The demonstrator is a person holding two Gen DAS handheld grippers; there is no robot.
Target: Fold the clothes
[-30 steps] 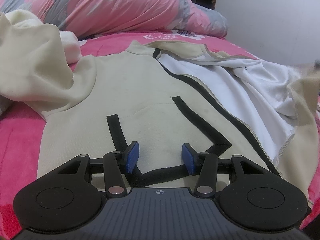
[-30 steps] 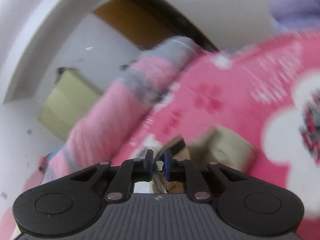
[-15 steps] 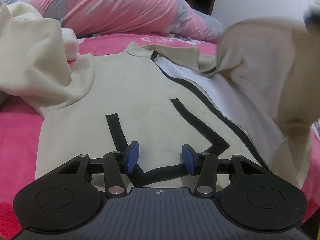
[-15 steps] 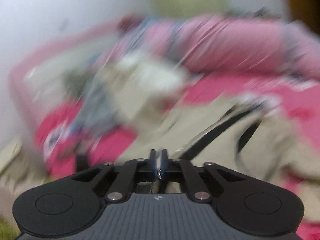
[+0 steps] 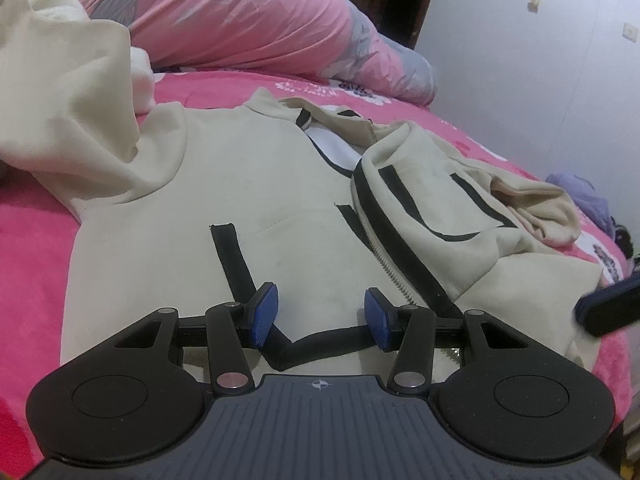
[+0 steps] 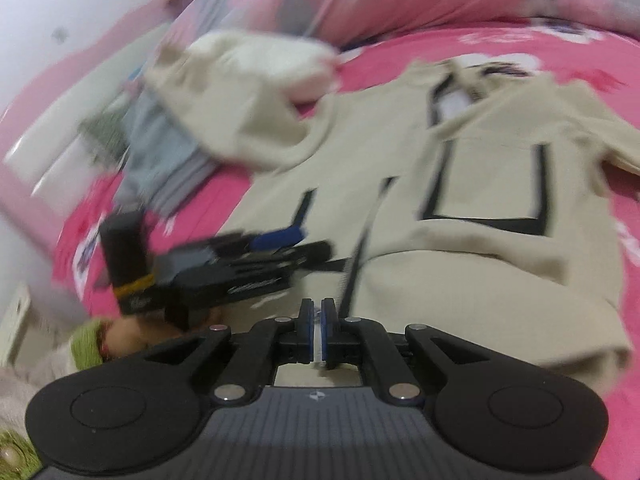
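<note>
Nearest to me, the left tool [image 5: 318,318] sits low over the hem of a cream zip-up jacket [image 5: 224,200], its blue pads spread wide with nothing between them — it seems to hover there, ready to pin or lift the bottom edge. Beside it to the right, the right tool [image 6: 317,334] has its pads drawn almost together at the jacket's bottom edge near the zip; something thin and pale shows between them, probably the hem or the zip end of the right front panel, though the blur keeps me from being sure. A hand with a green cuff [image 6: 86,342] holds the left tool from below in the right camera's view. The jacket lies face up on a bright pink bed [image 5: 32,240], front toward me and collar away. Its left front panel lies flat, black pocket trim [image 5: 234,256] showing. The right front panel [image 5: 432,216] is laid over toward the centre, its zipper teeth [image 5: 386,256] running alongside the black placket; it sits lumpy, not smoothed, with a strip of white lining [image 5: 336,148] showing near the collar. My guess is the two fronts are being brought together so the garment can be folded evenly. Farther off, one cream sleeve [image 5: 68,112] is heaped up at the left, and beyond it a pink and grey quilt [image 5: 248,20] is rolled against the wall.
</note>
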